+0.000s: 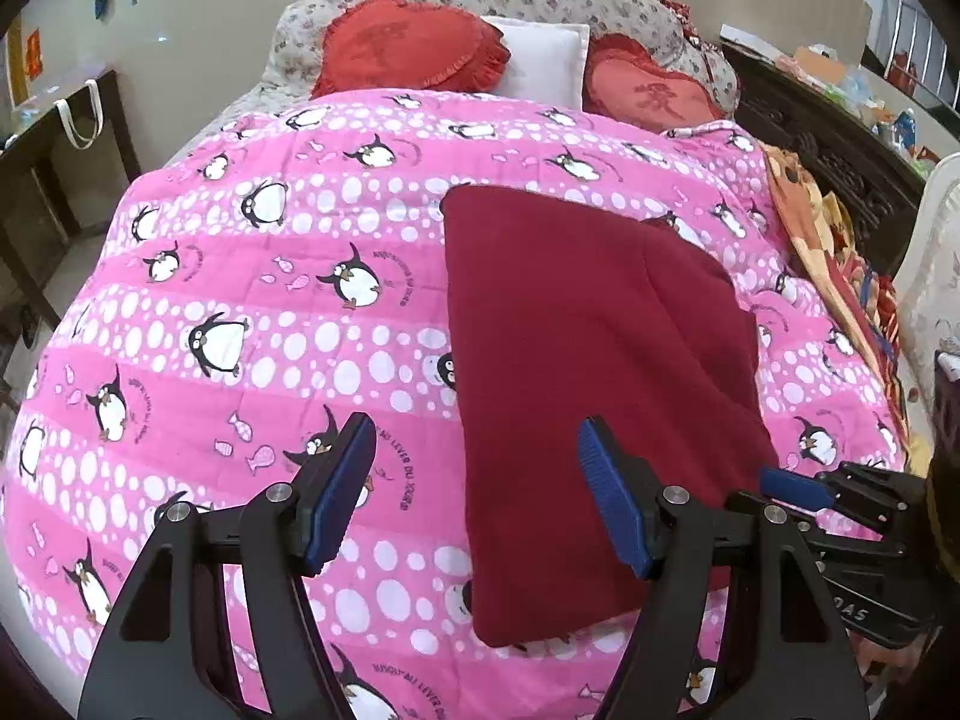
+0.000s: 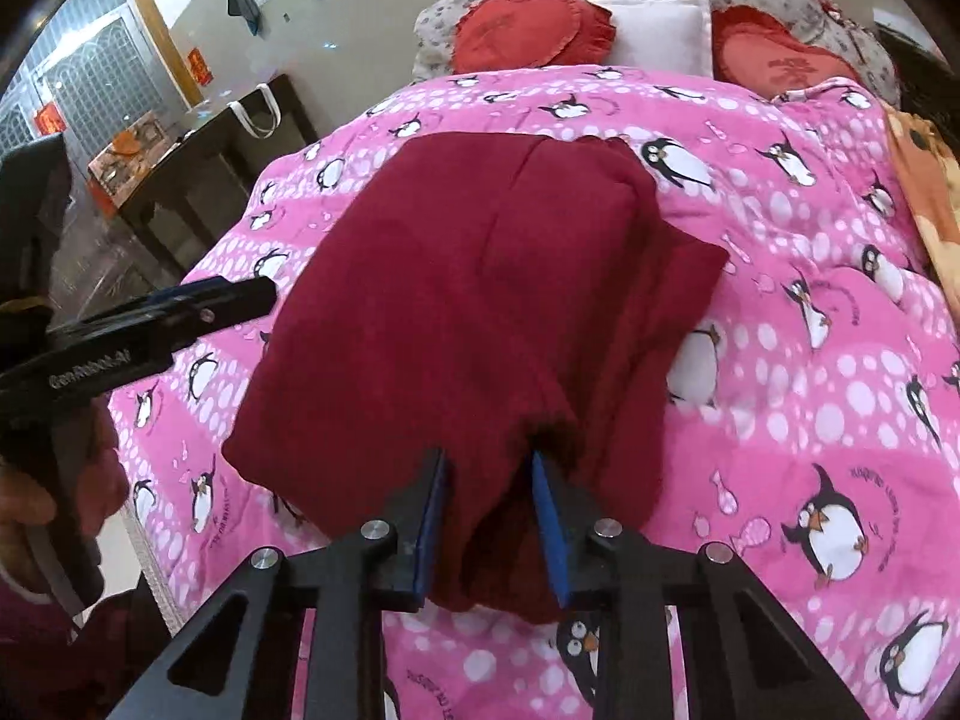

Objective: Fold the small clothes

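Note:
A dark red garment (image 1: pixel 600 372) lies folded in a long rectangle on the pink penguin quilt (image 1: pixel 270 312). My left gripper (image 1: pixel 474 468) is open and empty, hovering over the garment's near left edge. In the right wrist view the garment (image 2: pixel 468 300) fills the middle, and my right gripper (image 2: pixel 489 468) has its jaws partly closed around a bunched fold at the garment's near edge. The right gripper also shows in the left wrist view (image 1: pixel 804 492) at the garment's right edge. The left gripper shows in the right wrist view (image 2: pixel 180 312) at the left.
Red heart cushions (image 1: pixel 408 54) and a white pillow (image 1: pixel 546 60) lie at the head of the bed. A dark table (image 1: pixel 54 168) stands to the left. A dark carved headboard or cabinet (image 1: pixel 828 150) and an orange blanket (image 1: pixel 822 228) lie to the right.

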A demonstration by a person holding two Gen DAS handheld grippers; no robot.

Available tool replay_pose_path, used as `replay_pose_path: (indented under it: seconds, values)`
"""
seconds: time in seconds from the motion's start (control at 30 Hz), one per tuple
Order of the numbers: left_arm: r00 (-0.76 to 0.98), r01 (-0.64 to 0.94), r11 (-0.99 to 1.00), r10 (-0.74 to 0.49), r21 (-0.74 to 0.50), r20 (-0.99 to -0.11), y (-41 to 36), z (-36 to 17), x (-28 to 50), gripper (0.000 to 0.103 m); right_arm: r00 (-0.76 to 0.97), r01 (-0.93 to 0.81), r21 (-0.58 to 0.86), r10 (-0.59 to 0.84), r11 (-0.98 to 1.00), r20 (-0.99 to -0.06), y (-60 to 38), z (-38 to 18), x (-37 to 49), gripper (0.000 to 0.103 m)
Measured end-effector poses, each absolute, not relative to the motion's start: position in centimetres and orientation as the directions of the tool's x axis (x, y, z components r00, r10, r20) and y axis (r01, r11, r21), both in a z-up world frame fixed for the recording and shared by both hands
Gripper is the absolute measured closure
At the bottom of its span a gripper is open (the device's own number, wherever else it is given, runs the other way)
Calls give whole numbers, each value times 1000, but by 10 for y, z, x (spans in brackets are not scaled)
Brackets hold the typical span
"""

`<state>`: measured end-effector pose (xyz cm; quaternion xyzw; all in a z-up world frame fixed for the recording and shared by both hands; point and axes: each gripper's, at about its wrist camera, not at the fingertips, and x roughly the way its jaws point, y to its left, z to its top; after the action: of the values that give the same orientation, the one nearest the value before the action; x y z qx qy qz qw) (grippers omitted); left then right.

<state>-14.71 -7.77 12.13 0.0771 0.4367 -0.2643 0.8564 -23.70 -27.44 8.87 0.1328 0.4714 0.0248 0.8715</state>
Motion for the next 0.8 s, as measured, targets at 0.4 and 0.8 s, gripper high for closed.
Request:
replay_pose_path:
  seconds: [0.4,0.8]
  values:
    - [562,493,861,-426,-127,-709,-62,153,-159,33,663,118,293,144,949,-735,-258,148,-264,54]
    - [576,507,855,-428,-106,-696,-66,160,-174,33,681,220,213,7,952,-732,-249,165,-256,38]
